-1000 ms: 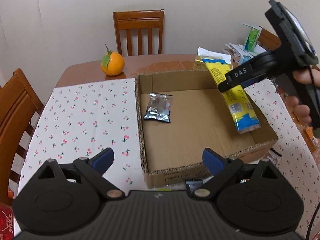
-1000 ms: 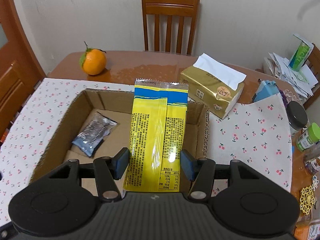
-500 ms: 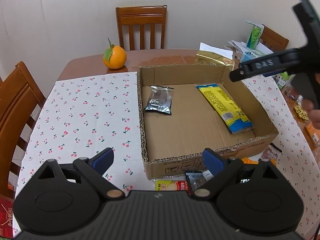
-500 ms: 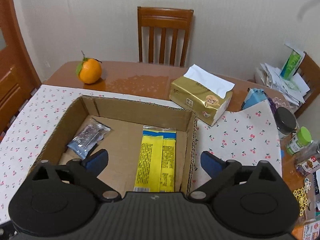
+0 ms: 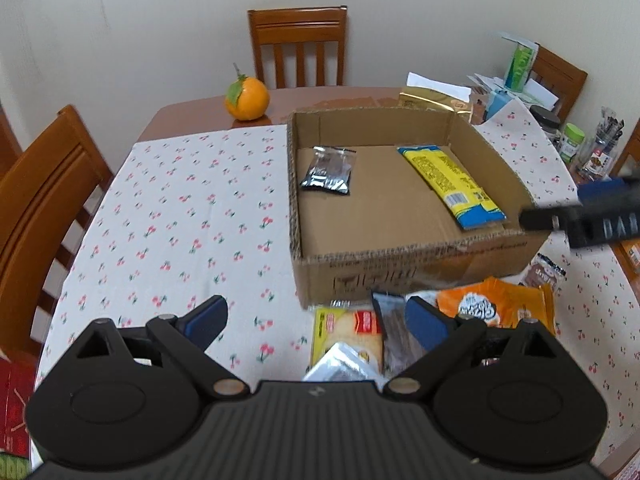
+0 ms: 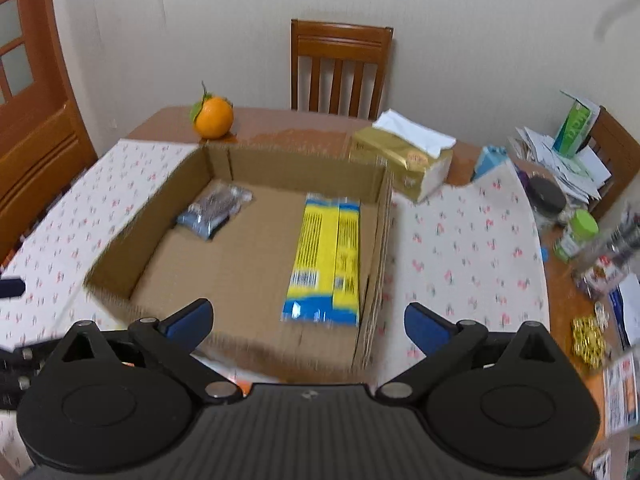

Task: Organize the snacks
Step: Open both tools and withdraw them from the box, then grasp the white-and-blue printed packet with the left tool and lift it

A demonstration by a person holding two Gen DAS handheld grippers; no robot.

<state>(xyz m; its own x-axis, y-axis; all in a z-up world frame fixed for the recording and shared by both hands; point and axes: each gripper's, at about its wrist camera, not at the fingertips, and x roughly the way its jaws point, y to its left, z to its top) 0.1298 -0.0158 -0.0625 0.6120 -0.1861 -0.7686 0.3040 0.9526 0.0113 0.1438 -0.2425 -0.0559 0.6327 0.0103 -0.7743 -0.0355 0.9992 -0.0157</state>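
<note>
Wooden dining table (image 5: 192,108), partly covered by a cherry-print cloth (image 5: 180,216), carries an open cardboard box (image 5: 404,276). Inside the box, a yellow-and-blue packet (image 6: 326,258) lies flat along its right wall, and a small dark pouch (image 5: 329,170) sits near the far left corner, the two well apart. Loose snack packets (image 5: 492,306) lie on the cloth just in front of the box (partly hidden). Left gripper (image 5: 316,320) hangs over them, jaws wide, holding nothing. Right gripper (image 6: 306,322) has just been opening; its jaws stand wide apart and empty.
</note>
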